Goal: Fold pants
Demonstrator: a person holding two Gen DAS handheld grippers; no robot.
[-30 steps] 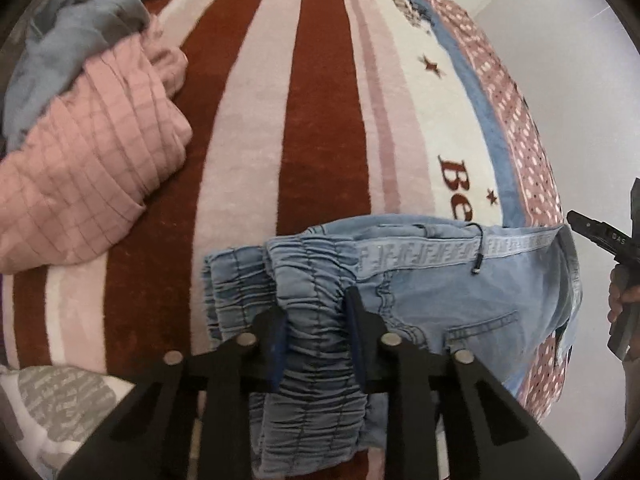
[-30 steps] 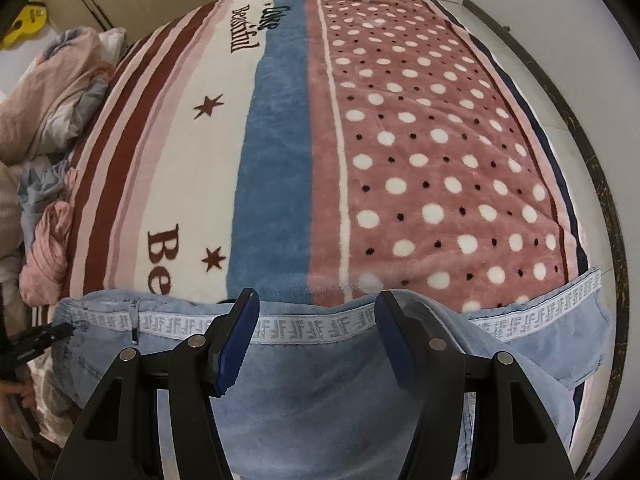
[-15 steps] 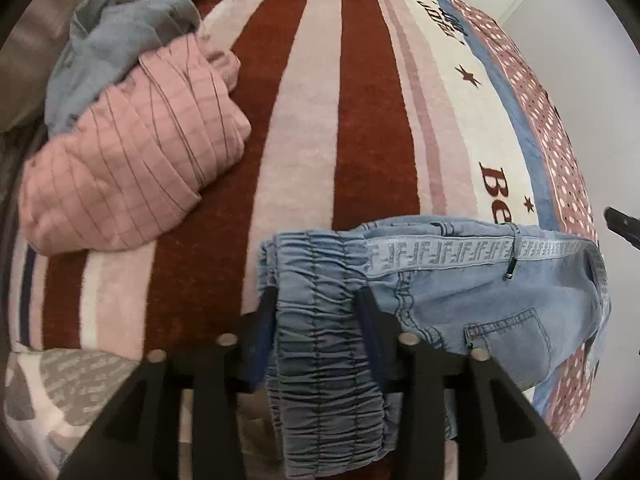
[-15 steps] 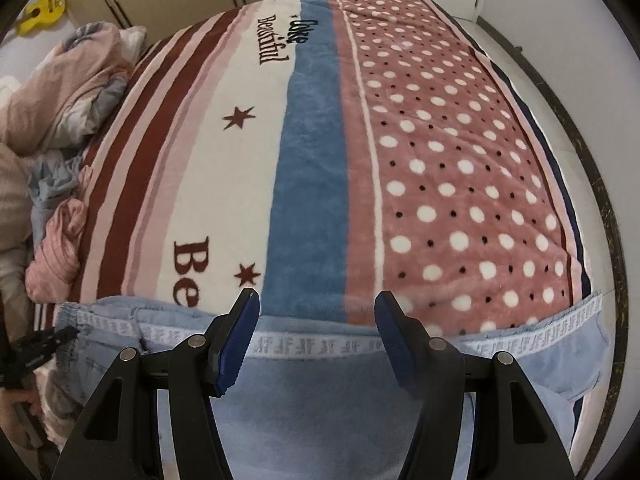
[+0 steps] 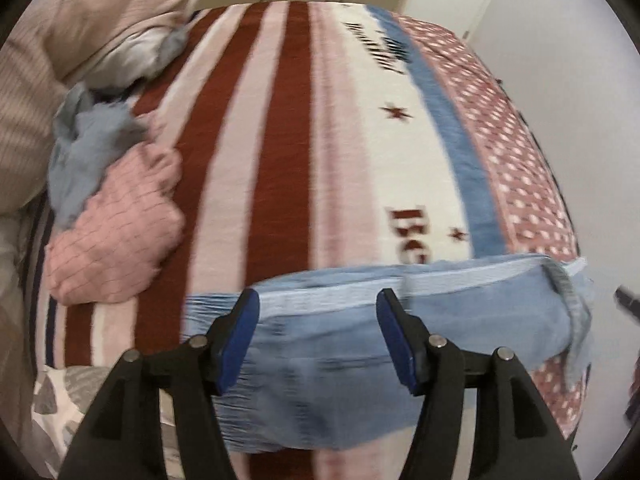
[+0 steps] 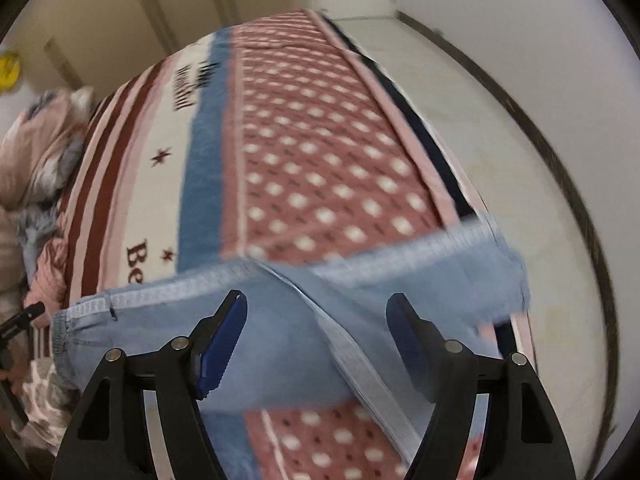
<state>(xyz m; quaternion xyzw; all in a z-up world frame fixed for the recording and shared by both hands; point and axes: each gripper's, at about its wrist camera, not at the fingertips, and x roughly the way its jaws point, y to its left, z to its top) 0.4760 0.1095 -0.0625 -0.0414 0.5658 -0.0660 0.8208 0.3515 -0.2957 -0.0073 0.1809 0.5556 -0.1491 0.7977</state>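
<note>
A striped and dotted blanket point(image 5: 288, 128) filled both blurred views, with crumpled clothes point(image 5: 116, 220) at the left edge. Light blue pants point(image 5: 340, 344) lay folded across the lower middle of each frame. The left gripper point(image 5: 318, 336) and right gripper point(image 6: 316, 340) both stood wide apart above the denim, holding nothing.

Grippers: 2, left gripper point(image 5: 318, 336) and right gripper point(image 6: 316, 340)
Blue pads per gripper: 2
Denim pants point(image 5: 360, 344): 1
Blanket point(image 5: 280, 160): 1
Pink checked garment point(image 5: 116, 240): 1
Grey-blue garment point(image 5: 84, 152): 1
</note>
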